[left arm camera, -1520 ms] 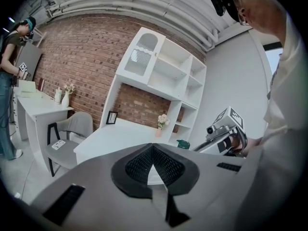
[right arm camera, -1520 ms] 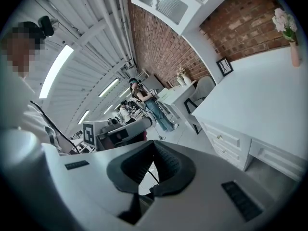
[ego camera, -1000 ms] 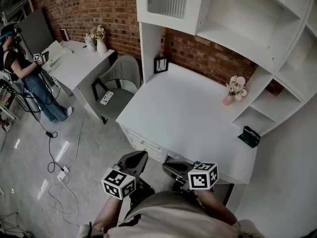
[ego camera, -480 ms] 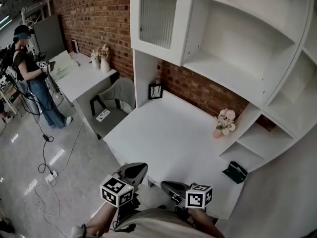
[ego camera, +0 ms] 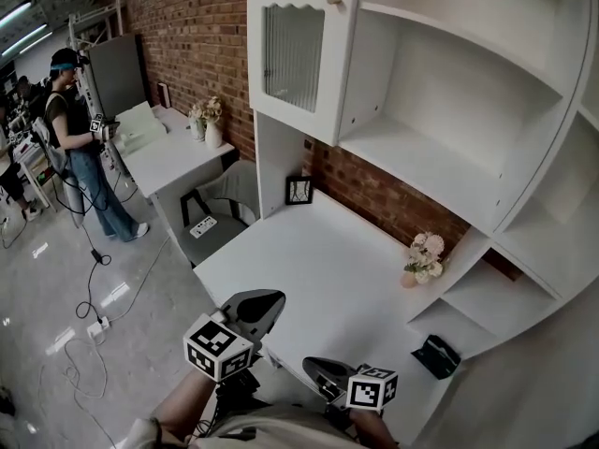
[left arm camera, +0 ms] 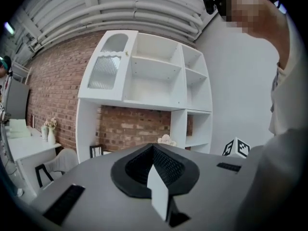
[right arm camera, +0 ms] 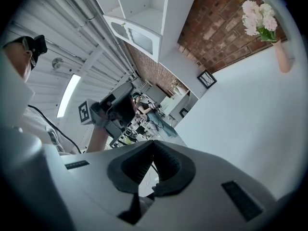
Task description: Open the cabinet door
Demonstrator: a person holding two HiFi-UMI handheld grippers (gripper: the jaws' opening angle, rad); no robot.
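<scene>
Hover closed and empty by desk: left gripper, right gripper. Beyond, picture frame, flower vase; overhead, shut cabinet door.

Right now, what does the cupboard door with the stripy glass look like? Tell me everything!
The cabinet door is white, painted wood by its look, with a tall ribbed glass pane, a wavy trim above it and a small round knob near its upper right edge. It looks shut and upright, at the shelf unit's upper left, above the desk. Nothing touches it.
</scene>
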